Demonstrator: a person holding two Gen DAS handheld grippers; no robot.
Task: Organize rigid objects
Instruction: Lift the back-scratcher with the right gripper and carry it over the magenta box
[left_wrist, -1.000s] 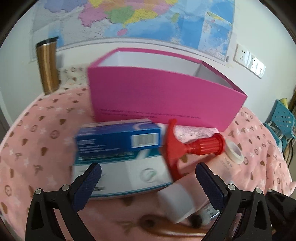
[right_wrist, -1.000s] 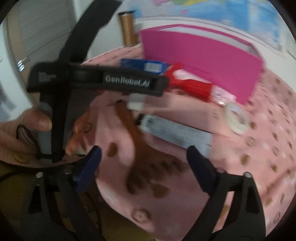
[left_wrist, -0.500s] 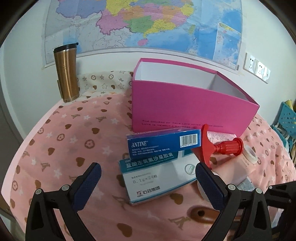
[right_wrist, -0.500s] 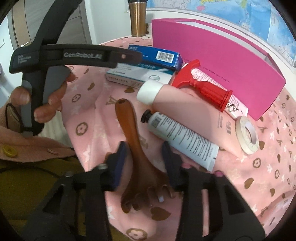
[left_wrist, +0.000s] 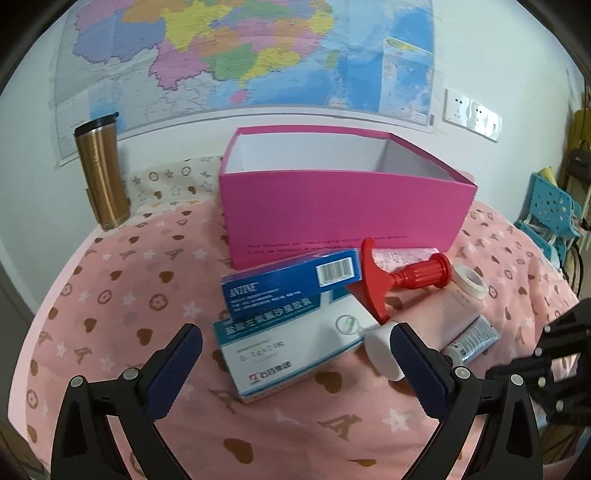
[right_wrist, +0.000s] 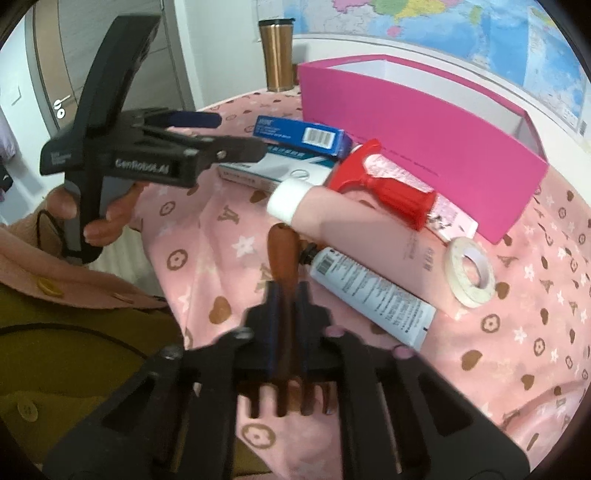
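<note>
My right gripper (right_wrist: 286, 291) is shut on a brown wooden back scratcher (right_wrist: 282, 251), its claw end toward the camera and its handle pointing at the pile. My left gripper (left_wrist: 295, 354) stands open above the white medicine box (left_wrist: 291, 347), holding nothing. A blue box (left_wrist: 291, 282) lies on the white one. Beside them lie a red-handled tool (left_wrist: 402, 280), a pink tube (right_wrist: 354, 225), a grey-white tube (right_wrist: 369, 291) and a tape roll (right_wrist: 469, 271). The open pink box (left_wrist: 343, 206) stands behind, its inside bare as far as I see.
A bronze tumbler (left_wrist: 101, 173) stands at the back left by the wall. The pink patterned tablecloth (left_wrist: 122, 295) ends in a rounded front edge. A blue perforated chair (left_wrist: 550, 210) is off to the right. A person's hand (right_wrist: 96, 218) holds the left gripper.
My right gripper has shut around the back scratcher's neck and lifted it a little. My left gripper has drawn back and up, so the pink box looks farther away.
</note>
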